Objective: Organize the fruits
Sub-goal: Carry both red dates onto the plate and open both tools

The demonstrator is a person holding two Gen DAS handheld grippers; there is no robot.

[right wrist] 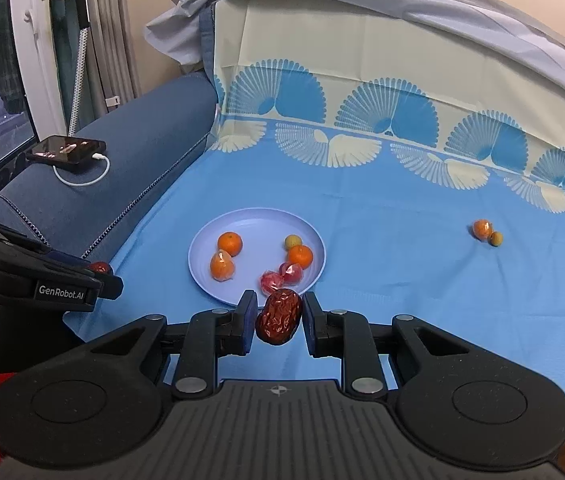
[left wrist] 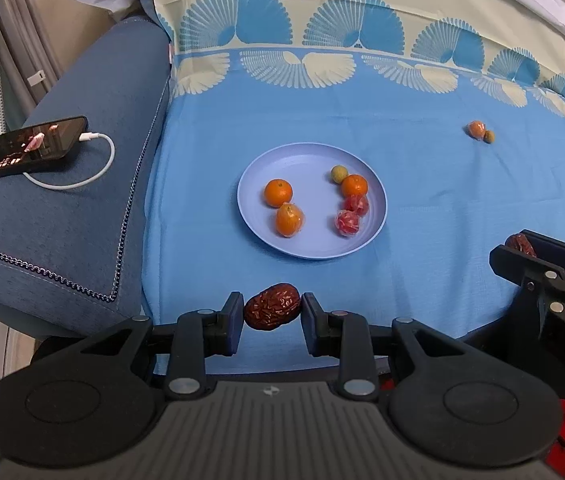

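A pale blue plate [left wrist: 314, 246] [right wrist: 206, 280] sits on the blue cloth. It holds two oranges, a wrapped orange, two red wrapped fruits and a small yellow-green fruit [left wrist: 338, 172]. My left gripper [left wrist: 271, 314] is shut on a dark red date [left wrist: 271, 307], held near the plate's front edge. My right gripper [right wrist: 278, 320] is shut on another red date [right wrist: 278, 316], just in front of the plate. Each gripper shows at the side of the other's view, the right one [left wrist: 522, 244] and the left one [right wrist: 100, 269]. A wrapped orange [left wrist: 476, 129] [right wrist: 482, 229] and a small brown fruit [left wrist: 489, 136] [right wrist: 495, 238] lie on the cloth far right.
A blue sofa arm [left wrist: 82, 184] at the left carries a phone [left wrist: 32, 147] on a white charging cable [left wrist: 94, 160]. The patterned cloth rises up the backrest [left wrist: 322, 8] behind the plate. A window and curtain [right wrist: 2, 60] stand at the far left.
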